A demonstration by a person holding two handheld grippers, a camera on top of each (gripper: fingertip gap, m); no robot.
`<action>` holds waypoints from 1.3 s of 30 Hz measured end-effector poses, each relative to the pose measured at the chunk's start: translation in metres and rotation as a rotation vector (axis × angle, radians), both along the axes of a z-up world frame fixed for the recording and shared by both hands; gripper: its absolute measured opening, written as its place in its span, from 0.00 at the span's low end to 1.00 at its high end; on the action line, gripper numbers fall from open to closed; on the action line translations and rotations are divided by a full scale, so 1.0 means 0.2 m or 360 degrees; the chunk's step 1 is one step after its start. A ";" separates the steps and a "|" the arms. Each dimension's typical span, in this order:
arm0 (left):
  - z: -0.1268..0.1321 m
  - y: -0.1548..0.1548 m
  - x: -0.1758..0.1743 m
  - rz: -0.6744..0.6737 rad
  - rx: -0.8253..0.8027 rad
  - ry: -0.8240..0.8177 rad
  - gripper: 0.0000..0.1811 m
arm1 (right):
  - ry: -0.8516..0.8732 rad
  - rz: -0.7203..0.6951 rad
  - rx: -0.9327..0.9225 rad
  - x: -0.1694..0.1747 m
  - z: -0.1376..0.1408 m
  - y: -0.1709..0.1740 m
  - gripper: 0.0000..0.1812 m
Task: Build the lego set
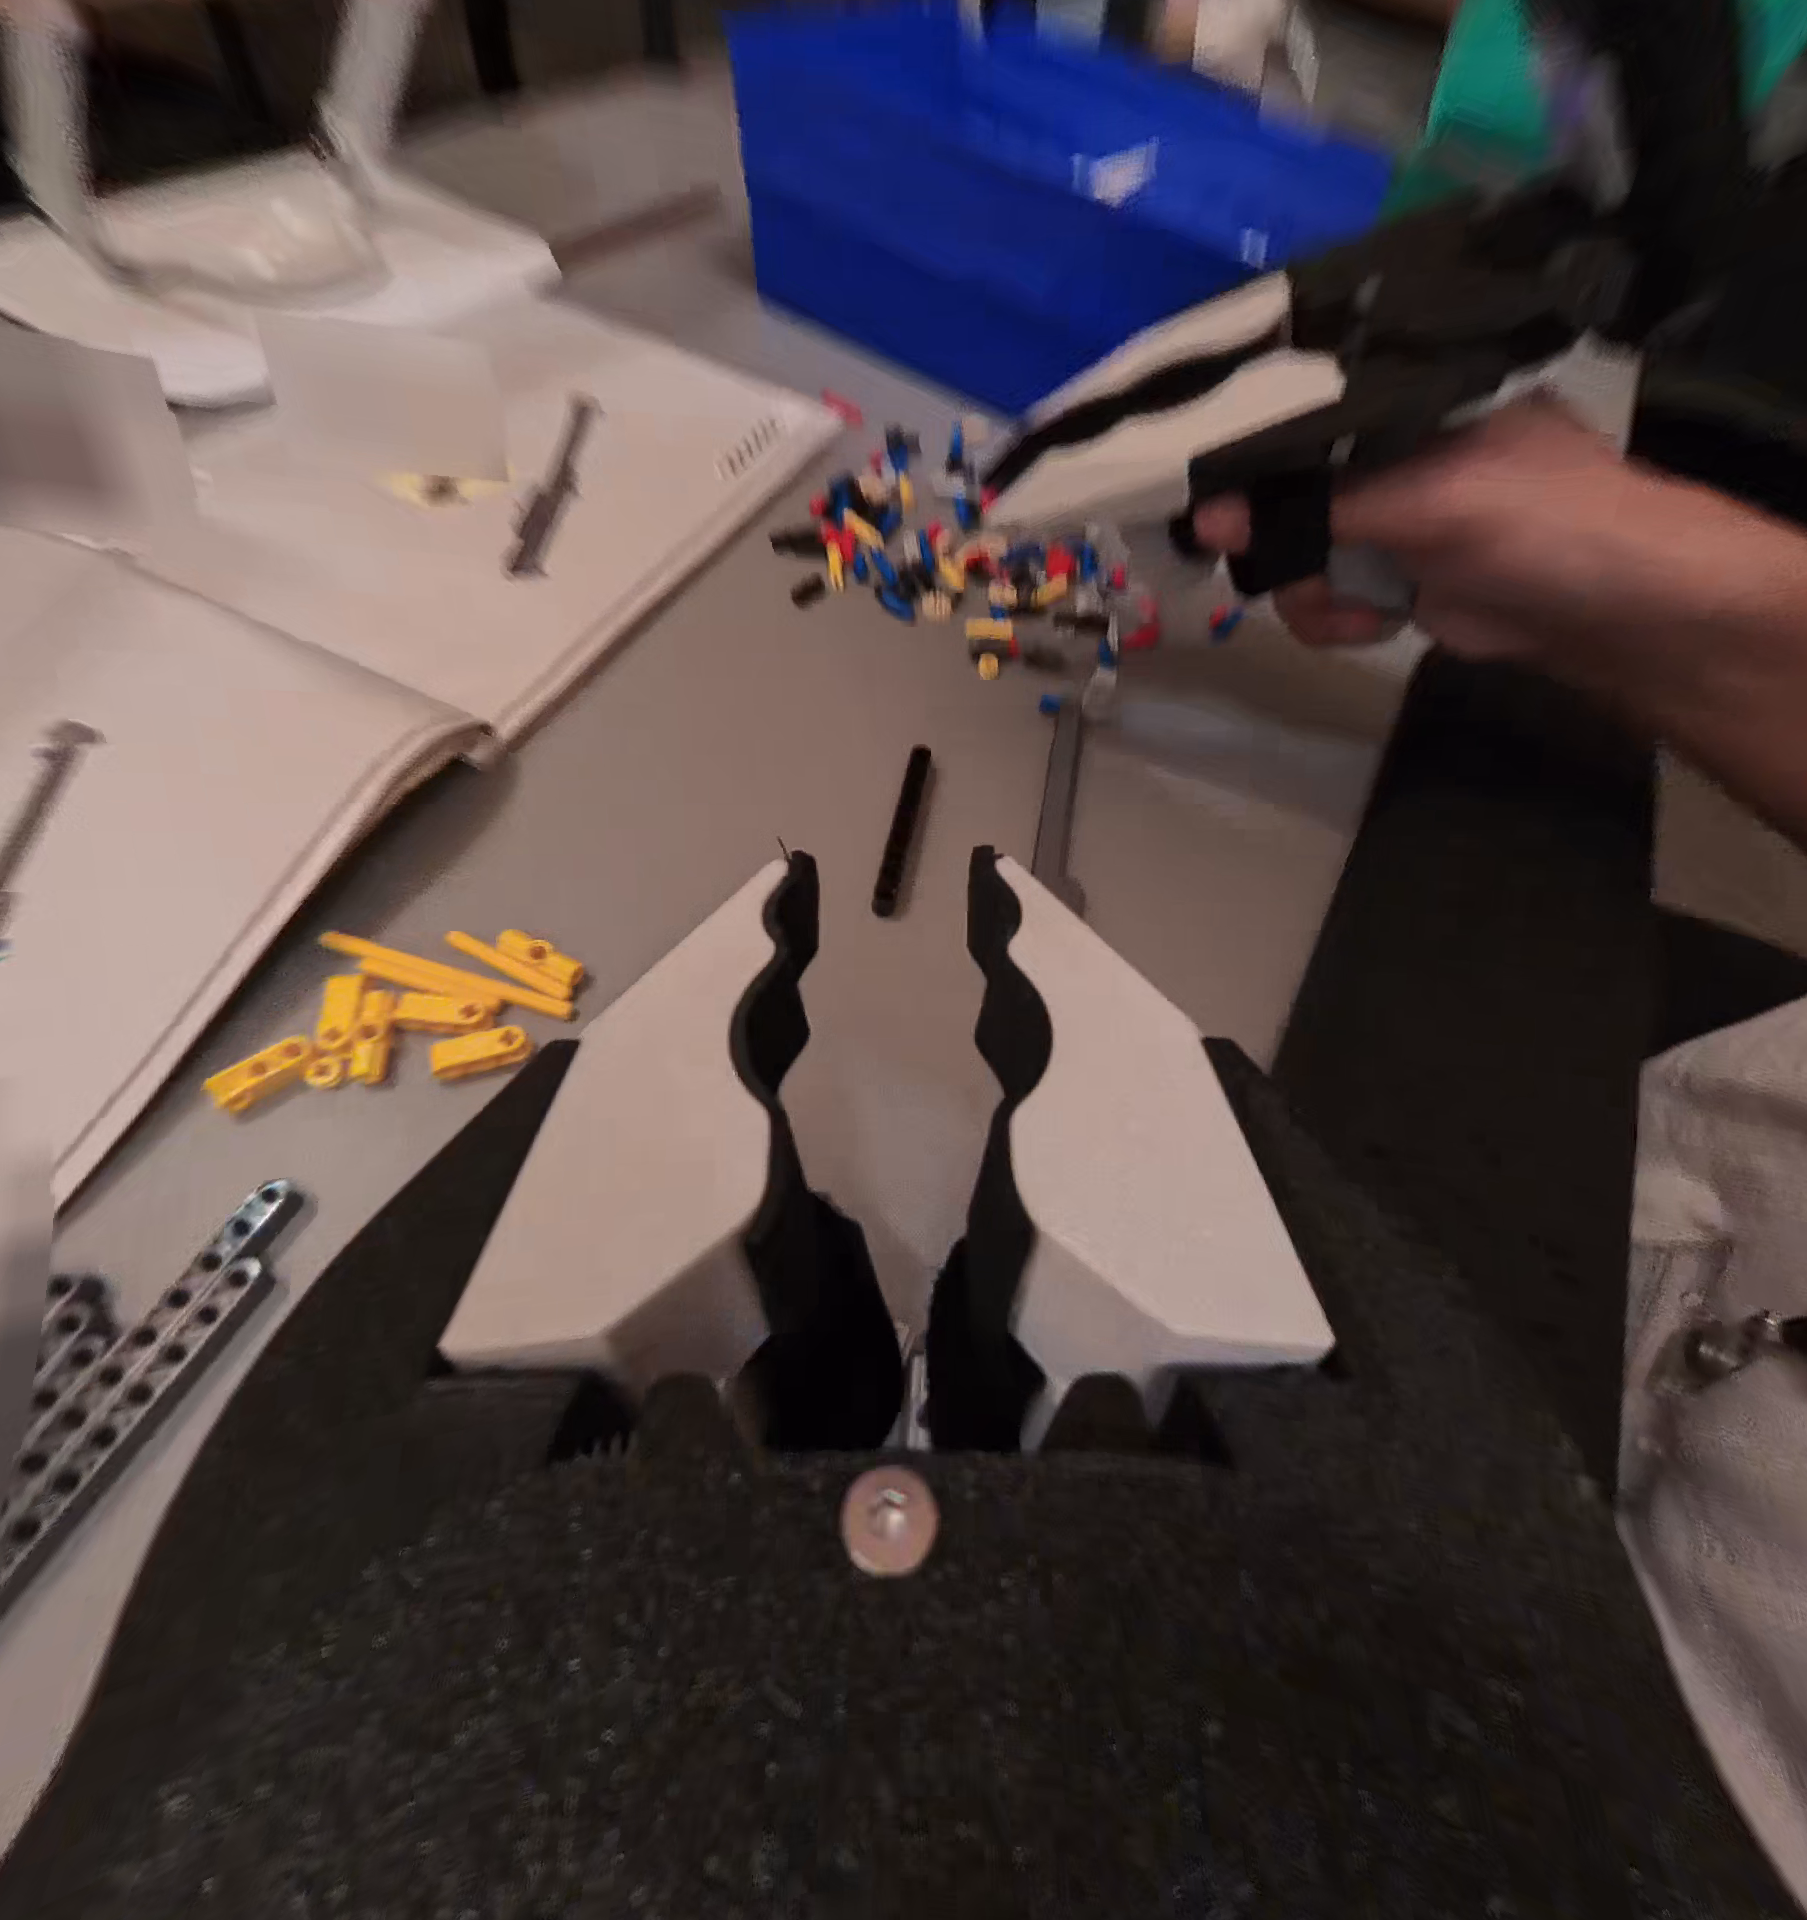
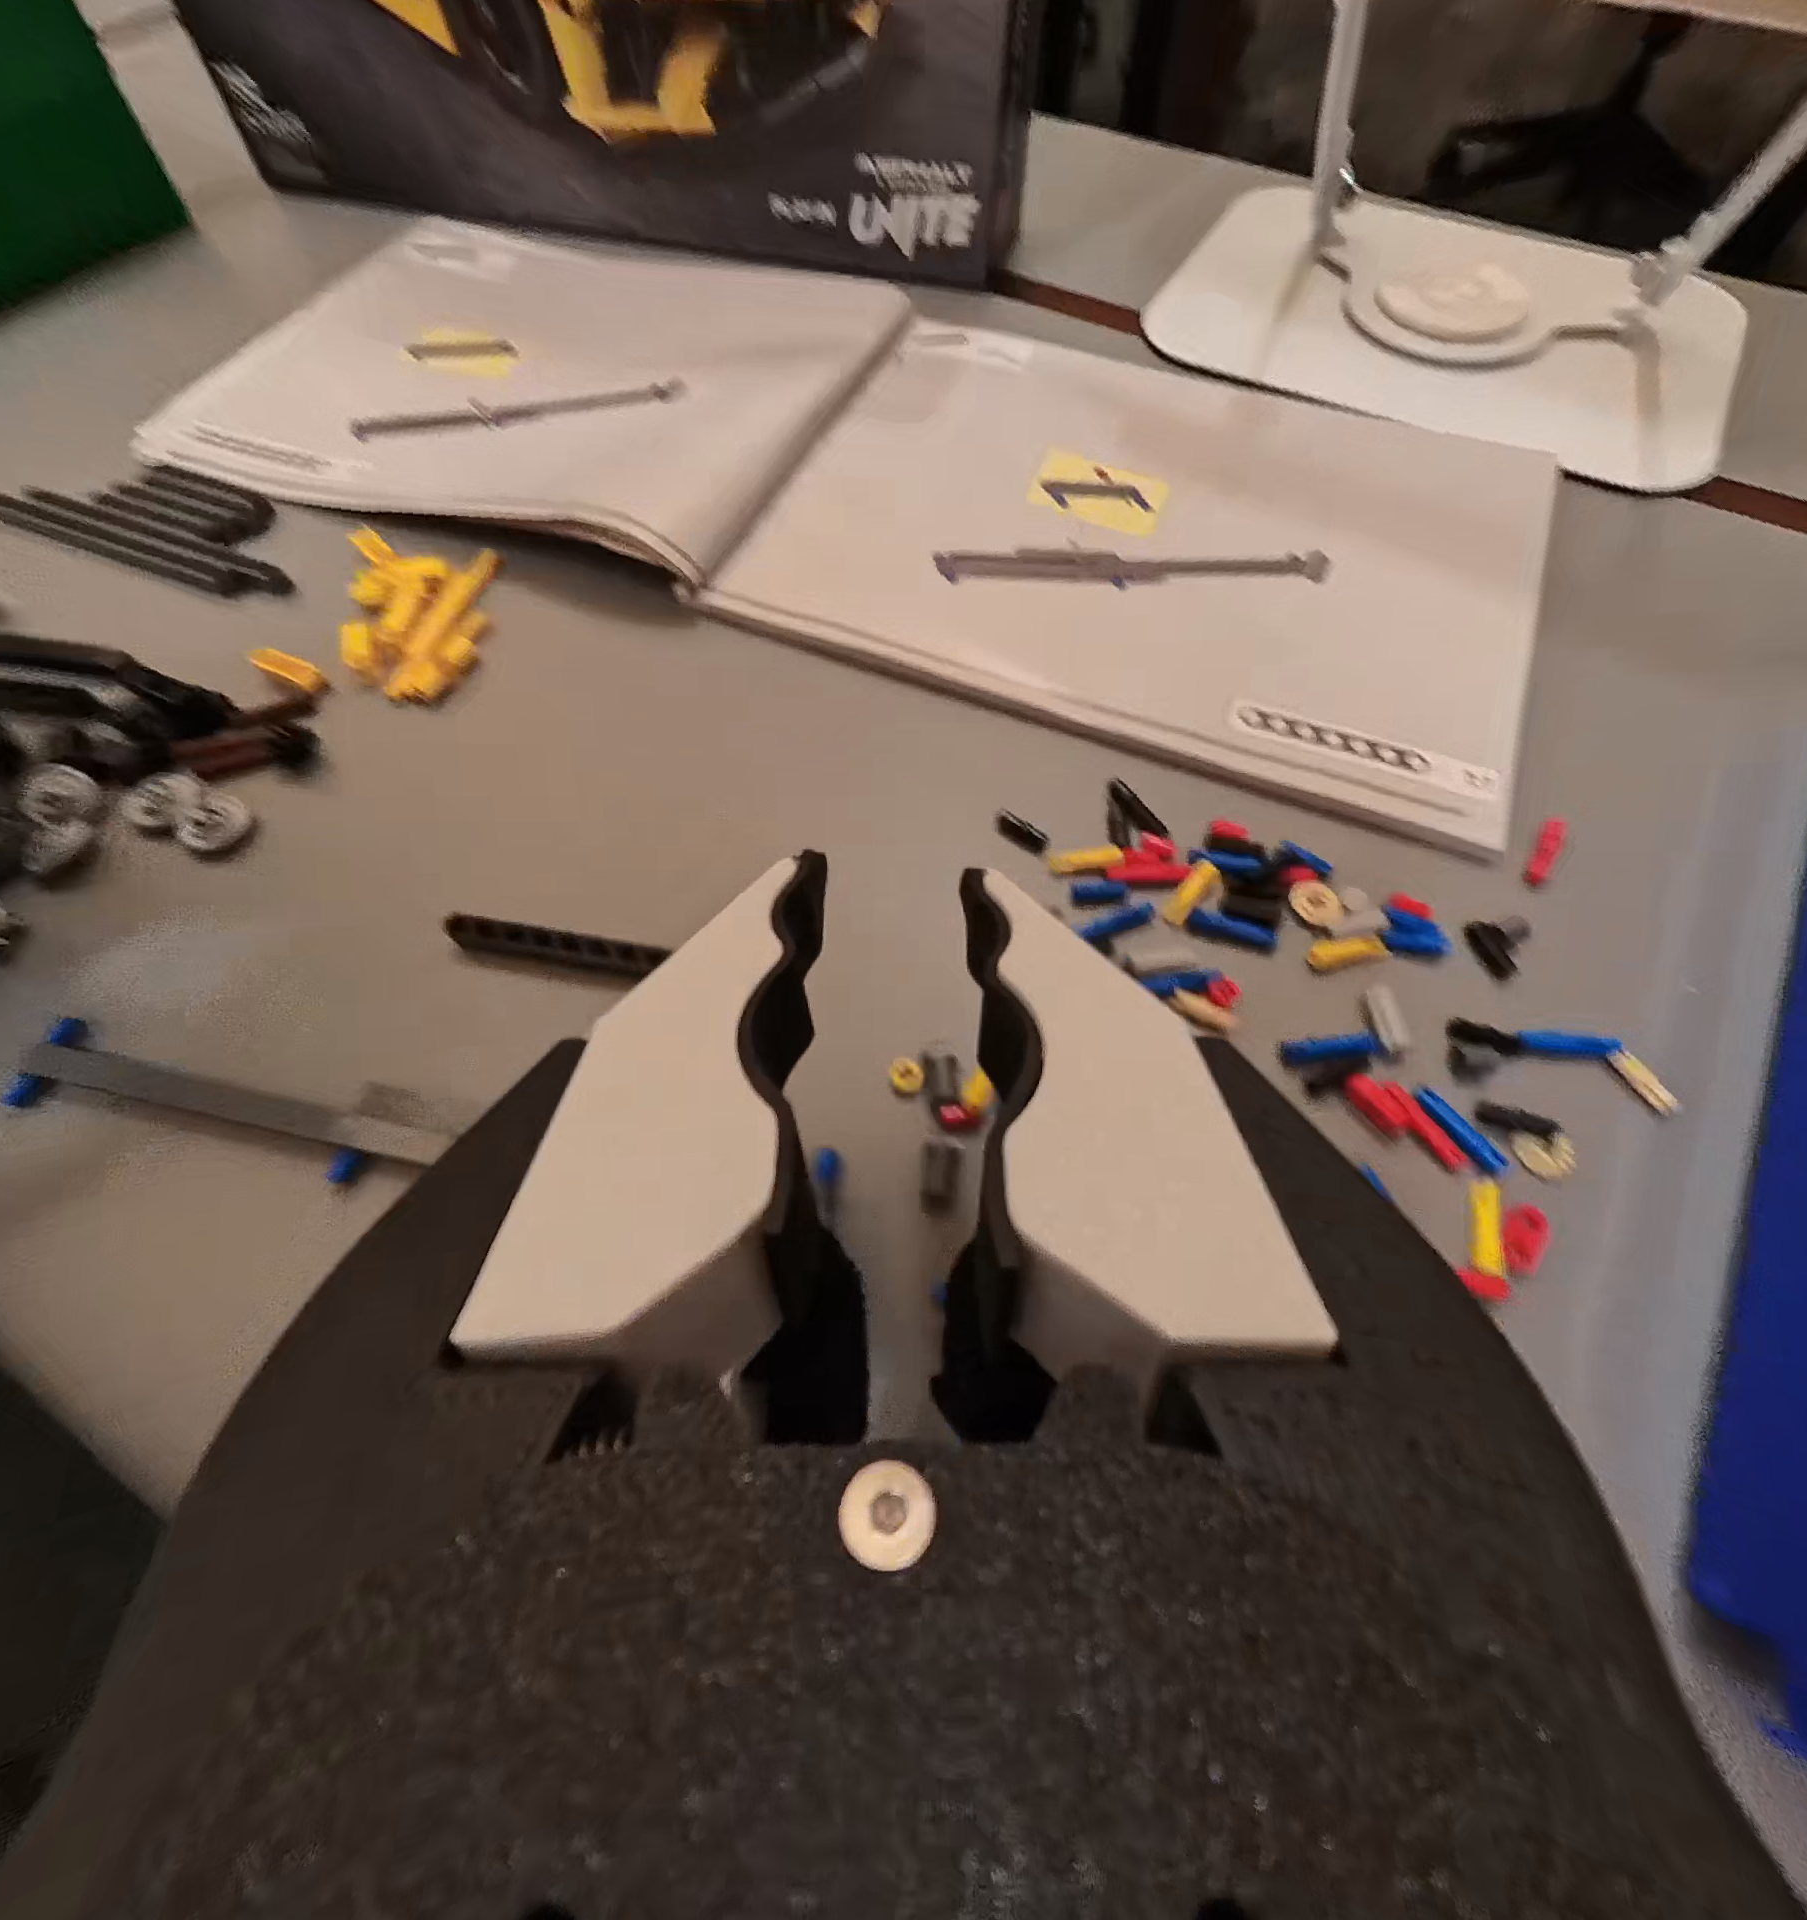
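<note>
My left gripper (image 1: 891,854) is open and empty, hovering just short of a black holed beam (image 1: 901,831) that lies on the grey table. A grey long beam (image 1: 1060,800) lies right of it. My right gripper (image 2: 891,871) is open and empty above a scatter of small blue, red, yellow and black pins (image 2: 1294,956); it also shows in the left wrist view (image 1: 1003,468), over the same pin pile (image 1: 961,561). In the right wrist view the black beam (image 2: 556,943) lies left of the fingers, and a grey beam with blue pins (image 2: 224,1103) lies nearer the table edge.
An open instruction booklet (image 2: 878,499) lies behind the parts. A yellow parts pile (image 1: 411,1008) and grey holed beams (image 1: 120,1382) lie left. Black axles (image 2: 140,530) and grey wheels (image 2: 151,805) sit far left. A blue bin (image 1: 992,229), the set's box (image 2: 618,125) and a white stand (image 2: 1450,322) stand behind. The left gripper's tips are roughly 20 cm from the right gripper's.
</note>
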State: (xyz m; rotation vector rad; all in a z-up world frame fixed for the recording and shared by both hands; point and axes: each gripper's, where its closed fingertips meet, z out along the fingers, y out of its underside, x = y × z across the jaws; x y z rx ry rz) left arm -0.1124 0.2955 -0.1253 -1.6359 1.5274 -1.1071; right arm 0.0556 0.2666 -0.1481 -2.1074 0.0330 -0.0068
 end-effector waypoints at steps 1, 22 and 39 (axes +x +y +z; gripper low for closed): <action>0.04 0.02 -0.05 0.0058 0.0013 -0.0134 0.14 | -0.0032 -0.0046 -0.0053 0.04 -0.02 -0.04 0.15; 0.16 0.33 -0.21 0.0396 -0.0026 -0.0474 0.12 | -0.0013 -0.0085 -0.0499 0.20 -0.29 0.09 0.07; 0.13 0.30 -0.18 0.0367 0.0046 -0.0413 0.11 | 0.0000 0.0015 -0.0529 0.17 -0.33 0.07 0.05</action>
